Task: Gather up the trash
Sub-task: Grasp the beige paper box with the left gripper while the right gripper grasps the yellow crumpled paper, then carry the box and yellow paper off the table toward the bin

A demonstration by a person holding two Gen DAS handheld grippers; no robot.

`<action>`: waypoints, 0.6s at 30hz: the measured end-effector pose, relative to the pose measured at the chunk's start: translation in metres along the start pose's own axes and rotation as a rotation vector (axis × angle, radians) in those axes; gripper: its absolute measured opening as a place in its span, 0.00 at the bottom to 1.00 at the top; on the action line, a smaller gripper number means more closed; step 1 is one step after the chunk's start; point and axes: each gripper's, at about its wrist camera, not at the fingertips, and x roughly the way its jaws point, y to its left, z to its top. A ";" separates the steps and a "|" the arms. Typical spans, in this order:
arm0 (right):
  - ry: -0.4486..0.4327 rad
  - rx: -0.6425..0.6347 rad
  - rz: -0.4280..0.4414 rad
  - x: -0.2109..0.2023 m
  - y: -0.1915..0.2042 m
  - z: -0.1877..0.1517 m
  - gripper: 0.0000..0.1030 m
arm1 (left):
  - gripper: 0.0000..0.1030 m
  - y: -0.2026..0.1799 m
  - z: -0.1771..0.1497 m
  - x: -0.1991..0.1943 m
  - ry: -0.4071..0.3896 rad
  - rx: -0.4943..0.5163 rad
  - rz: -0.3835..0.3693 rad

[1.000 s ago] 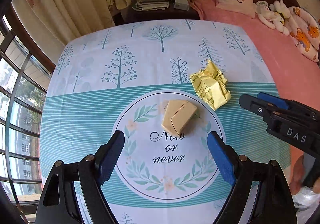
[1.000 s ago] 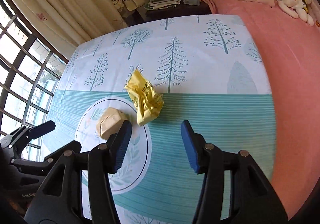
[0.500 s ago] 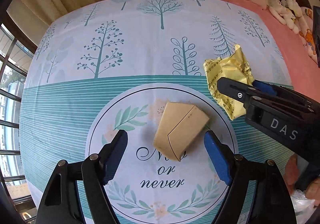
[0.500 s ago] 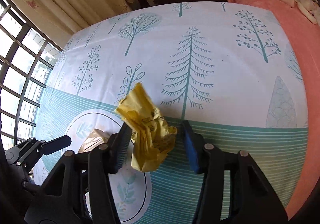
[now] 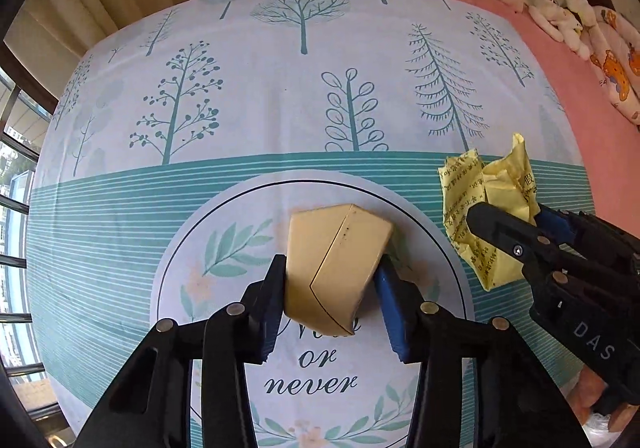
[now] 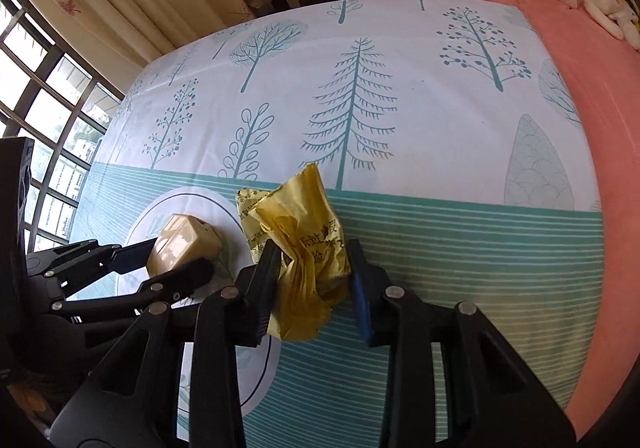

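The left gripper [image 5: 332, 276] is clenching the tan box [image 5: 336, 264] on the tree-print bench [image 5: 280, 96]; at its 3 o'clock, the right gripper [image 6: 312, 268] is squeezing the crumpled yellow wrapper [image 6: 300, 248], both jaws having just been closing.

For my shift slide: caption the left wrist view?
Left gripper closing on tan box; right gripper at yellow wrapper.

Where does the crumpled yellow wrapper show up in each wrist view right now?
Left wrist view: the crumpled yellow wrapper sits at the right edge, partly behind the right gripper.
Right wrist view: lower centre, pinched between the right gripper's pads.
Shared landmark: the tan box on the tablecloth's round emblem, just left of the wrapper in both.
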 end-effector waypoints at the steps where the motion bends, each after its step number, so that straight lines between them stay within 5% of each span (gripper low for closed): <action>1: -0.002 0.000 -0.001 -0.002 0.000 -0.002 0.29 | 0.41 0.002 -0.001 -0.001 -0.005 -0.008 -0.005; 11: -0.026 0.002 -0.004 -0.040 0.013 -0.032 0.29 | 0.40 -0.003 -0.039 -0.052 -0.093 -0.006 0.013; 18: -0.051 -0.010 0.009 -0.085 0.045 -0.067 0.29 | 0.40 0.007 -0.102 -0.125 -0.159 0.018 -0.007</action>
